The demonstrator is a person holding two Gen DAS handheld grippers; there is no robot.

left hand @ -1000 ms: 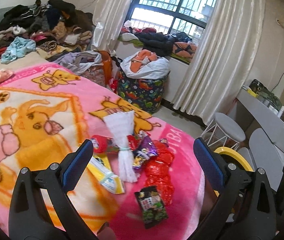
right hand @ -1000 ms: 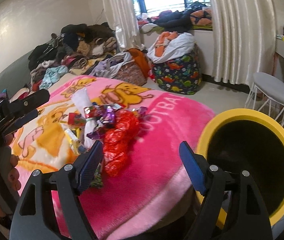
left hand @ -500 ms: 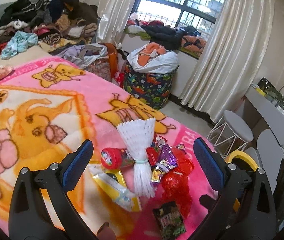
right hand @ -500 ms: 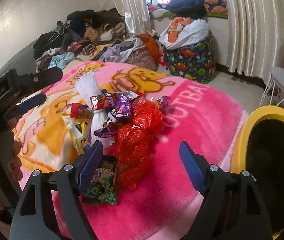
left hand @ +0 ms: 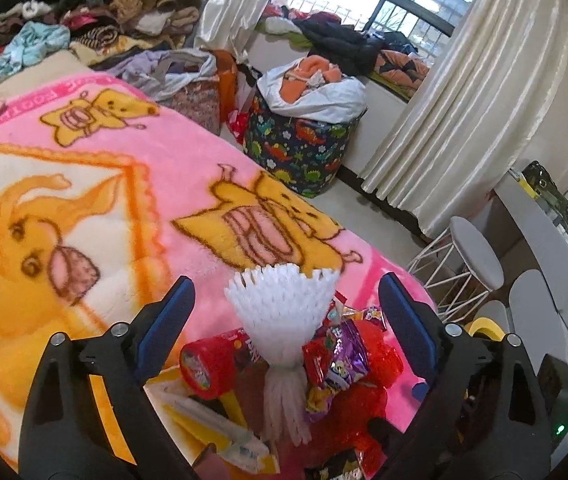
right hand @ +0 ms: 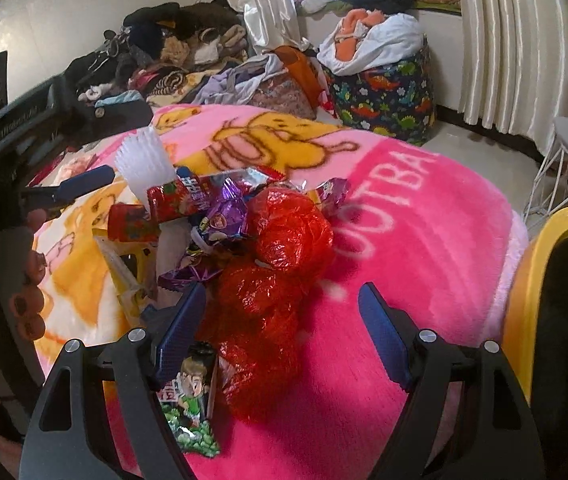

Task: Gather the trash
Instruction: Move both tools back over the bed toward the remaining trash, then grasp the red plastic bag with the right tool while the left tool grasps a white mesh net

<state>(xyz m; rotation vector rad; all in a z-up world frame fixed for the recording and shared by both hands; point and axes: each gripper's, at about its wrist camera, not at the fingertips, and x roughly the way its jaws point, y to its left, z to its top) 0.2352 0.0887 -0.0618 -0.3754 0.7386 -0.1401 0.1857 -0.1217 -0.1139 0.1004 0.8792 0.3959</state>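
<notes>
A pile of trash lies on the pink cartoon blanket: a white foam net, a red tube packet, a purple snack packet, crumpled red plastic, a yellow wrapper and a green snack packet. My left gripper hovers over the pile with its jaws closing. The foam net lies between its fingers, and the pads are clear of it. My right gripper is open and straddles the red plastic without pressing it. The yellow bin stands at the right.
A dinosaur-print basket full of laundry stands on the floor beyond the bed. Piled clothes cover the far end of the bed. A white stool and a desk sit on the right by the curtains. A person's hand holds the left gripper.
Both grippers have come in closer and lower over the trash pile. The right view has swung left, so the bin now sits at the edge. The left jaws have narrowed slightly.
</notes>
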